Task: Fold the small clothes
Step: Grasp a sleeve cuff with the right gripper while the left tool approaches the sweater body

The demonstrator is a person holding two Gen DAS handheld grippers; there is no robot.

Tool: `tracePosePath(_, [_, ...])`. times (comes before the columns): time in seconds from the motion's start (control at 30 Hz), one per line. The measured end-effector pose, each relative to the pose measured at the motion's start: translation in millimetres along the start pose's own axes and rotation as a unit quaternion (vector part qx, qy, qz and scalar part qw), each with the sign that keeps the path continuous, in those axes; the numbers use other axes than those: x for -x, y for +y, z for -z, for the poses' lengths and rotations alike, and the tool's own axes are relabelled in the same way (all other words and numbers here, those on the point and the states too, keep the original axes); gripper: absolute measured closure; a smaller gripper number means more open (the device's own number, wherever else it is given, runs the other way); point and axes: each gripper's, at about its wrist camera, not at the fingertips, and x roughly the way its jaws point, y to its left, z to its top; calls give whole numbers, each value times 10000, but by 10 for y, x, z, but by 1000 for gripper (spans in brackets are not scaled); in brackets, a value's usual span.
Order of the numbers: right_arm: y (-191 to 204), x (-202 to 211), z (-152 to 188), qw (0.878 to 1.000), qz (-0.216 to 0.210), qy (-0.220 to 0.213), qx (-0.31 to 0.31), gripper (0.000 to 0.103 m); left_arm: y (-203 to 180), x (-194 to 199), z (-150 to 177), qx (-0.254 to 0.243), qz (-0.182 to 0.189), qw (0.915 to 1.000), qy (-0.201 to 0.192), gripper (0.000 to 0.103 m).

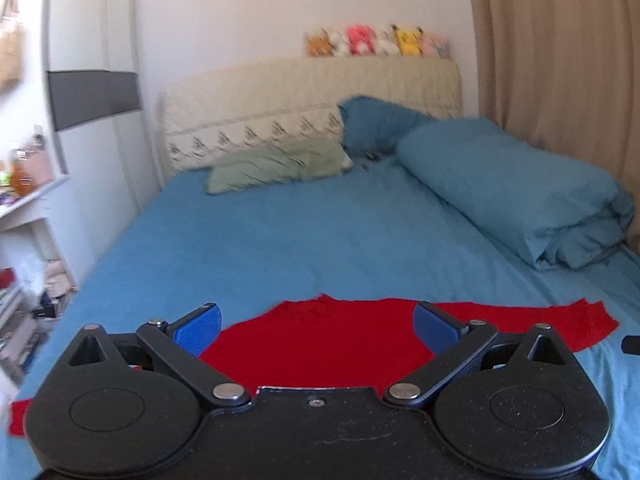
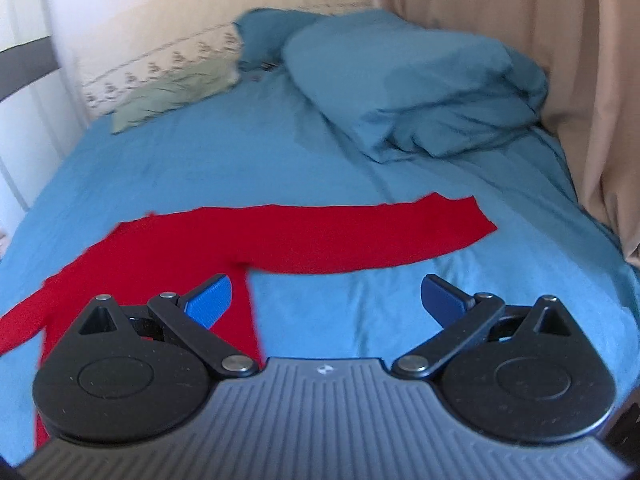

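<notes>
A: Start close in. What are the tools doing?

B: The left hand-held gripper [image 1: 316, 326] is spread wide, its blue pads [image 1: 198, 328] well apart, holding nothing. It hangs over the red long-sleeved top [image 1: 320, 340], which shows between the two fingers. The right hand-held gripper [image 2: 326, 300] is released too, jaws splayed and empty; its left pad [image 2: 210, 300] sits over the edge of the garment, its right pad over bare sheet.

A: And the garment itself?

B: The red long-sleeved top [image 2: 200, 240] lies flat on the blue bed sheet [image 2: 200, 160] near the foot of the bed. In the right wrist view one sleeve [image 2: 380, 232] stretches out to the right, and the other sleeve runs down to the left edge of the picture. In the left wrist view the body fills the space just ahead of the gripper, with a sleeve end [image 1: 576, 320] lying off to the right.

A: Farther up the bed?

B: A rolled blue duvet [image 1: 512, 188] lies along the right side, beside the beige curtain [image 1: 560, 60]. Near the headboard [image 1: 280, 96] there is a pale green pillow [image 1: 276, 164] and a blue pillow [image 1: 376, 124] next to it. A row of plush toys [image 1: 380, 40] sits on top of the headboard, blurred. On the left is a white wardrobe with a grey band [image 1: 92, 96] and a white shelf [image 1: 28, 200] with small items I cannot make out.
</notes>
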Motion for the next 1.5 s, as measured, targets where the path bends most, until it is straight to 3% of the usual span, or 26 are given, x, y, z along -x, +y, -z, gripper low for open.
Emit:
tracePosePath(0.17, [-334,-902,-1,9987,86,102,-495,0,-222,-1030,112,-221,150,9988,403,0])
tracePosePath(0.3, [-693,-1542,90,9950,450,-31,-886,0,-316,-1744,335,-306,242,9970,670,0])
tracePosePath(0.47, [-1066,-2045,299,9909,656,-53,-1177,0,-379,-2484,636,-280,357,9920,1180,0])
tracePosePath(0.57, [-1165,-2268,370,9884,802,-33,-1288,1,-384,-2784,779,-85,214,9902,1381,0])
tracePosePath(0.73, [-1360,-2448,460,9803,856,-410,-1731,16,-470,-3042,876,-72,355,9869,1571,0])
tracePosePath(0.83, [-1449,-2508,432,9756,842,-631,-1927,33,-483,-3156,943,-28,511,9822,1807,0])
tracePosePath(0.93, [-1472,-2590,364,9735,996,-624,-1961,56,-556,-3204,982,-149,335,9837,1759,0])
tracePosePath(1.07, [-1346,-2621,240,9794,1054,-561,-1629,79,-513,-3250,984,33,396,9828,1806,0])
tracePosePath(1.17, [-1170,-2551,113,9830,989,-632,-1412,81,-462,-3295,915,76,485,9802,1917,0])
tracePosePath(1.23, [-977,-2474,-34,9868,760,-711,-1242,81,-397,-3297,842,123,330,9820,1856,0])
tracePosePath(1.37, [-282,-2269,-433,9924,-87,-1048,-643,81,-129,-3039,704,330,140,9905,1331,0])
tracePosePath(1.5, [757,-2162,-729,9842,-1193,-1307,-39,81,206,-2798,596,291,-2,9940,1050,0])
